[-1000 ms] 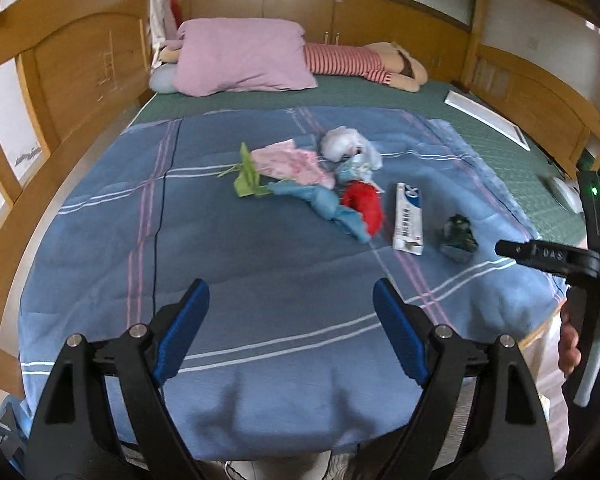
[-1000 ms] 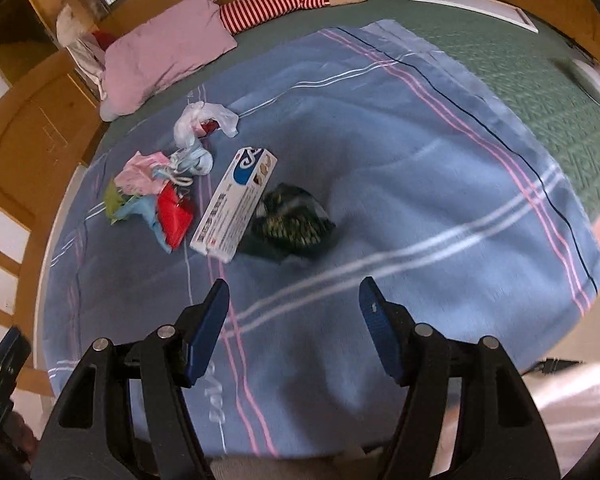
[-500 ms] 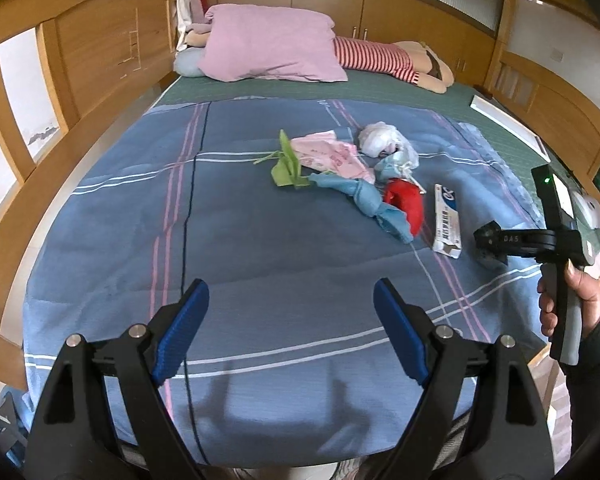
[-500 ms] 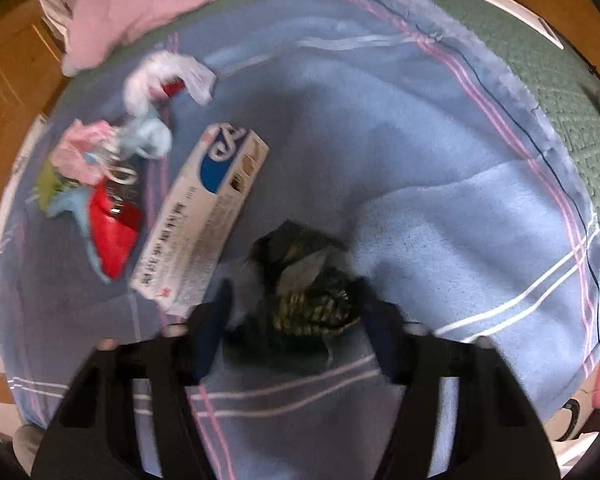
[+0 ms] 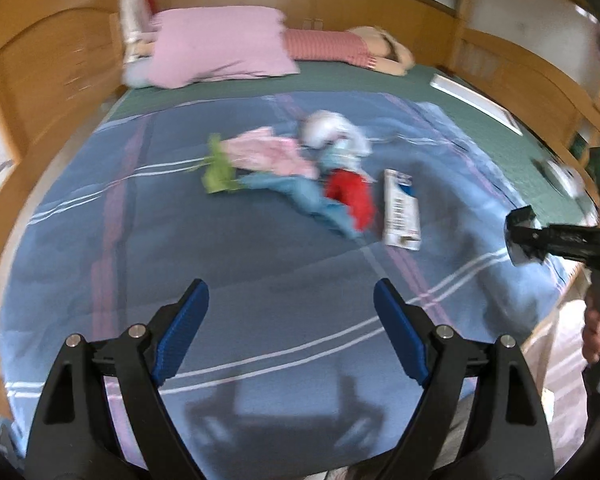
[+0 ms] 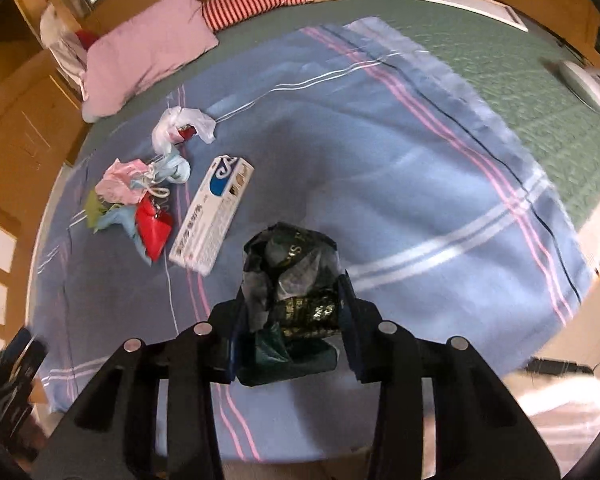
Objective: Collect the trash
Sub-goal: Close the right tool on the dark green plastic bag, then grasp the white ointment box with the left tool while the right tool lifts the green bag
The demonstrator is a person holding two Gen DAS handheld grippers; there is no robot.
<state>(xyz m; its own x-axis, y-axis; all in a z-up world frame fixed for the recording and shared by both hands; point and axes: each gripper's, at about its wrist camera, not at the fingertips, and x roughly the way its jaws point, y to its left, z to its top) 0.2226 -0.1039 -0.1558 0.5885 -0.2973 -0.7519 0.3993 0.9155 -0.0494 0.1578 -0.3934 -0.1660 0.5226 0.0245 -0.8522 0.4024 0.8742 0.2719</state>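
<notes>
My right gripper [image 6: 292, 296] has a crumpled dark green plastic bag [image 6: 296, 280] between its pads. The jaws are closing and squeeze it just above the blue striped blanket [image 6: 380, 184]. Left of it lie a white toothpaste box [image 6: 212, 216], a red wrapper [image 6: 152, 228], pink [image 6: 120, 182] and light blue scraps, and a white plastic bag [image 6: 180, 128]. My left gripper [image 5: 290, 292] hangs open and empty over the blanket's near part. In its view the box [image 5: 400, 208] and the red wrapper [image 5: 350, 198] lie ahead, and the right gripper [image 5: 520, 236] shows at the right edge.
A pink pillow [image 5: 220, 48] and a striped stuffed doll [image 5: 332, 46] lie at the head of the bed. Wooden bed rails [image 5: 40, 64] run along both sides. A white flat panel [image 6: 460, 0] and a white device [image 6: 588, 84] rest on the green mat beyond the blanket.
My right gripper dropped onto the dark bag, drew its jaws in around it and raised it off the blanket. The left gripper's view shifted sideways and back; its jaws stayed wide.
</notes>
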